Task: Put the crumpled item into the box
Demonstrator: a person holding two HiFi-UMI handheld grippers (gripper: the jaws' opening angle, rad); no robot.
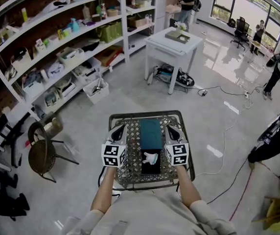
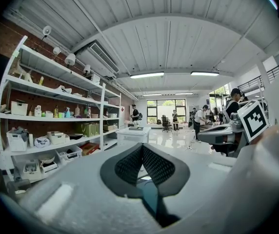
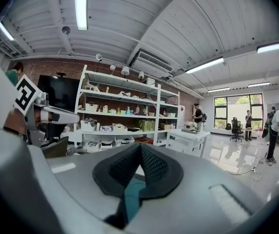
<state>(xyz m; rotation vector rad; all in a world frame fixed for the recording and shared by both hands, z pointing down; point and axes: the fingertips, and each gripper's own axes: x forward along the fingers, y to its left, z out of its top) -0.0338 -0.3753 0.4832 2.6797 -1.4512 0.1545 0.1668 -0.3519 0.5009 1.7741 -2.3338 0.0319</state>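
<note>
A white crumpled item (image 1: pixel 151 157) lies on a black panel (image 1: pixel 151 169) at the near end of a small wire-mesh table (image 1: pixel 130 176). Just beyond it sits a teal box (image 1: pixel 150 133). My left gripper (image 1: pixel 118 129) hovers over the table's left side and my right gripper (image 1: pixel 172 130) over its right side, with the box and item between them. In the left gripper view the left gripper (image 2: pixel 142 150) has its pads meeting, nothing held. The right gripper (image 3: pixel 140 152) is likewise shut and empty. A strip of the teal box (image 3: pixel 129 199) shows below the pads.
White shelving (image 1: pixel 71 48) full of bins runs along the left wall. A white table (image 1: pixel 173 43) stands ahead, with bags under it. A round stool (image 1: pixel 43 153) sits left of the mesh table. Cables (image 1: pixel 223 146) cross the floor on the right, where people stand.
</note>
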